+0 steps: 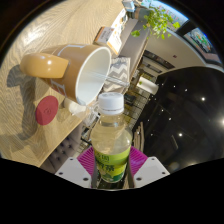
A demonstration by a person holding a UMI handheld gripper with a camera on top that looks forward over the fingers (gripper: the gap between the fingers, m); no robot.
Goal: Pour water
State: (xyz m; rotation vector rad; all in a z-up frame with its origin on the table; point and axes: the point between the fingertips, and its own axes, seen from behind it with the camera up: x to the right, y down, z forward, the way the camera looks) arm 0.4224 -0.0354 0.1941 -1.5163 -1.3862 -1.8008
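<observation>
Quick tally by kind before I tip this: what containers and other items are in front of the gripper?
Bottles: 1, white-capped bottle, held in the gripper
Mugs: 1, tan mug, lying on its side
Round pink objects: 1, pink disc
Plants: 1, green plant
Total: 4

We see only the gripper (pixel 110 163) itself, no hand or arm. Both fingers enter from below, tips pointing forward and tilted with the view. The magenta pads (pixel 88 158) face inward, one per side, each pressed against a bottle (pixel 110 140) held upright between them. Jaws stand partly closed, clamped at bottle width. No gap either side.
</observation>
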